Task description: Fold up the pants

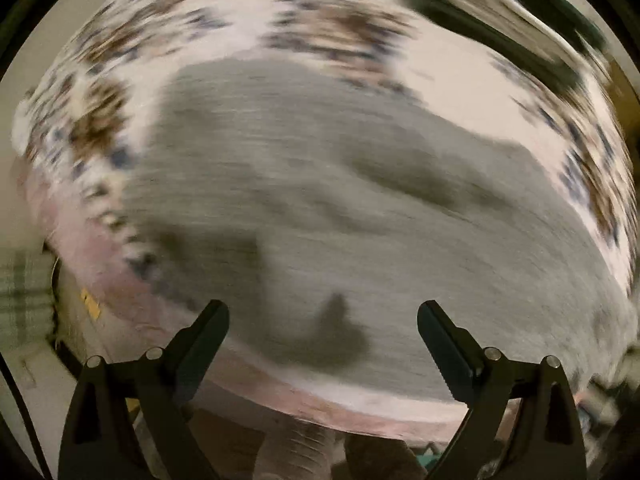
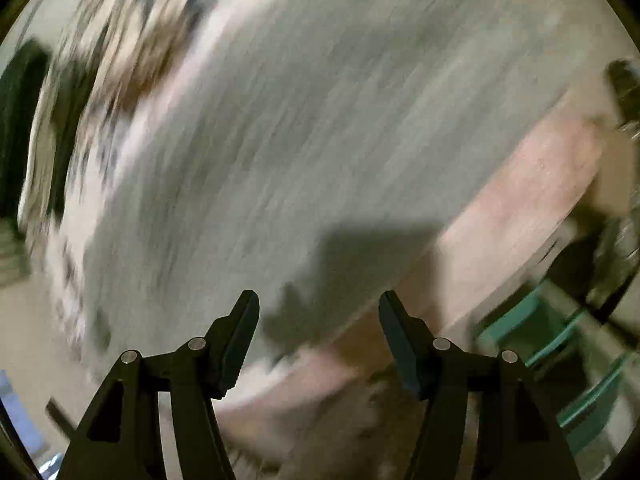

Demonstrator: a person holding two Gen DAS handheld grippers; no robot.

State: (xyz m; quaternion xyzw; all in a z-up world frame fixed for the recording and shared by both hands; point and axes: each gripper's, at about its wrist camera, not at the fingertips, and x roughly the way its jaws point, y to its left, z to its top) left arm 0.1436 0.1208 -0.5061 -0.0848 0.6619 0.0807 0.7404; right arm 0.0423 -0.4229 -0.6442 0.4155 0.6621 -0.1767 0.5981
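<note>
Grey pants [image 1: 328, 184] lie spread on a pink bed cover with a brown and blue flower print [image 1: 100, 128]. The left wrist view is blurred by motion. My left gripper [image 1: 323, 316] is open and empty, above the near edge of the pants. In the right wrist view the grey pants [image 2: 280, 128] fill the middle, also blurred. My right gripper [image 2: 319, 308] is open and empty, above the pants' edge near the side of the bed. Gripper shadows fall on the cloth.
The pink bed edge [image 1: 340, 404] runs below the left gripper and also shows in the right wrist view [image 2: 532, 184]. A dark object [image 1: 500, 20] lies at the far right of the bed. Teal items [image 2: 560, 344] stand on the floor at right.
</note>
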